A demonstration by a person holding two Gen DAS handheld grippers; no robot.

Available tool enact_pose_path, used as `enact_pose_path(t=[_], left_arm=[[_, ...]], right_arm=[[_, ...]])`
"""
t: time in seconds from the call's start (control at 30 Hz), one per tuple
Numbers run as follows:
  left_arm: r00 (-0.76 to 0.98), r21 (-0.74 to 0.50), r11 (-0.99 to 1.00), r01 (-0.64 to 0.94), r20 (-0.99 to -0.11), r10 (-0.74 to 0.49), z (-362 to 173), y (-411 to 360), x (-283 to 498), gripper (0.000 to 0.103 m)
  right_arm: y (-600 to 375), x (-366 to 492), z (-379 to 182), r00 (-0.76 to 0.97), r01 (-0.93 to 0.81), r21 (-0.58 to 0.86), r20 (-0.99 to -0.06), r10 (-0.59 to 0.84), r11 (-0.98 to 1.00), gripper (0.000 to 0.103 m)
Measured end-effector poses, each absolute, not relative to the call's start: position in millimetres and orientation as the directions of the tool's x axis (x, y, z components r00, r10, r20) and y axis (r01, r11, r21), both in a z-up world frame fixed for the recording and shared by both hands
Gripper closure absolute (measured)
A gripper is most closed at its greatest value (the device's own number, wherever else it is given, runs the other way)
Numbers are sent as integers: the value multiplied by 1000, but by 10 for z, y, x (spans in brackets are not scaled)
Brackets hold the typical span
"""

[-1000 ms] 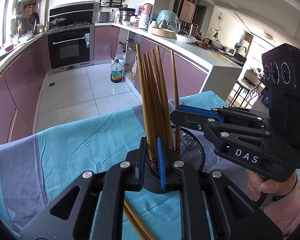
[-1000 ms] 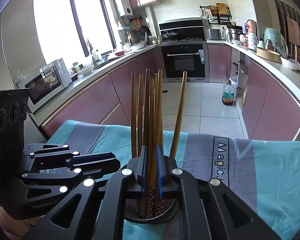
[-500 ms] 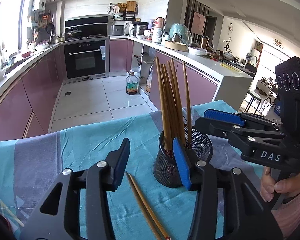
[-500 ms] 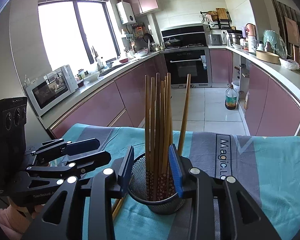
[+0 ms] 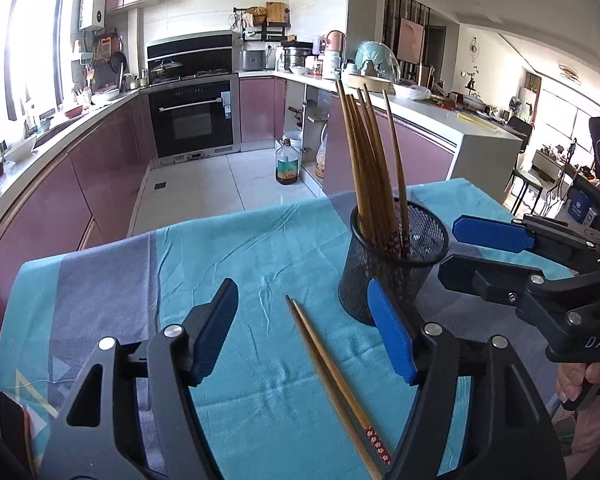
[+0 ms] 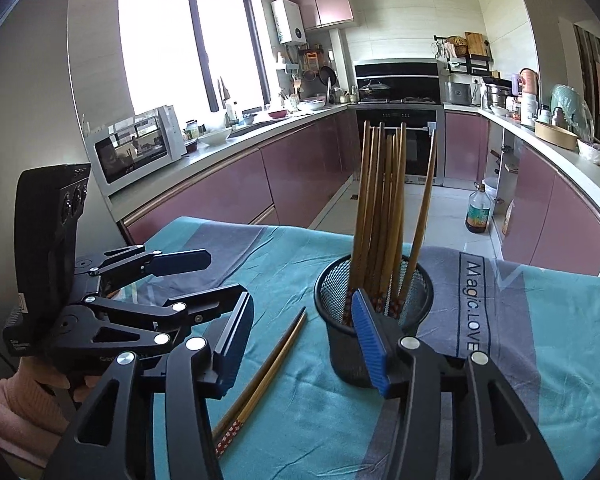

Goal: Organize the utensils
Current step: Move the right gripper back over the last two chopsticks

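Left wrist view — both claws [image 5: 304,332] [image 6: 300,332] just spread, empty, backed off chopsticks [image 5: 374,168] in holder [image 5: 396,264].

Bright daylight from the window [image 6: 188,48], blown out to white, with soft shadows on the tablecloth [image 5: 260,256], strong fisheye bending and dark corners at the edges, slight blur on the near chopsticks [image 5: 336,384]

Desk [image 5: 112,280] covered by a teal cloth [image 5: 236,256] with grey bands, wrinkled; printed lettering on one band. On the cloth: black mesh cup [image 5: 392,272], upright, holding wooden chopsticks. Just beside it, apart from it, one chopstick pair [image 5: 332,376] lies flat.
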State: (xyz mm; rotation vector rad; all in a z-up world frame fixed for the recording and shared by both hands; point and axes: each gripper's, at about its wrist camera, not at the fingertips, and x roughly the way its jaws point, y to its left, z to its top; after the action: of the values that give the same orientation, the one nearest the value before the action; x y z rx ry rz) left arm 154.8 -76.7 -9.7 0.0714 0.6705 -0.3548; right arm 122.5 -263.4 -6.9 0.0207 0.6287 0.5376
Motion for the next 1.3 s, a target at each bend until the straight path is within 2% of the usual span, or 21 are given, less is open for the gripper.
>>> enact_pose_path(t=[0.27,0.5,0.67,0.93,1.13,1.3], left_arm=[[629,-45,930,366,-724,-283,-600,-754,1467,38],[576,-41,928,371,-774,-264,-920,-802,1442,40],[562,-38,928,370,-787,-256,-1025,-809,1431,45],[550,-46,931,363,-796,-253,-1094,-771,1436,44],[551,-48,927,372,-792,-263,-1082,-782,1392,56],[556,-40,932,360,-793,-249,-1085,-767,1353,57]], right_arm=[[-2579,1187,-467,603,-455,238,-627,493,858,53],[-2577,1214,-656,564,-432,278,-659,498,858,51],[-2550,1220,-734,545,-431,288,-672,501,855,51],[-2504,1255,-814,521,-431,300,-687,506,851,51],[-2419,1277,-881,510,-428,301,-698,502,852,51],[-2386,1309,-932,499,-420,304,-709,498,855,51]])
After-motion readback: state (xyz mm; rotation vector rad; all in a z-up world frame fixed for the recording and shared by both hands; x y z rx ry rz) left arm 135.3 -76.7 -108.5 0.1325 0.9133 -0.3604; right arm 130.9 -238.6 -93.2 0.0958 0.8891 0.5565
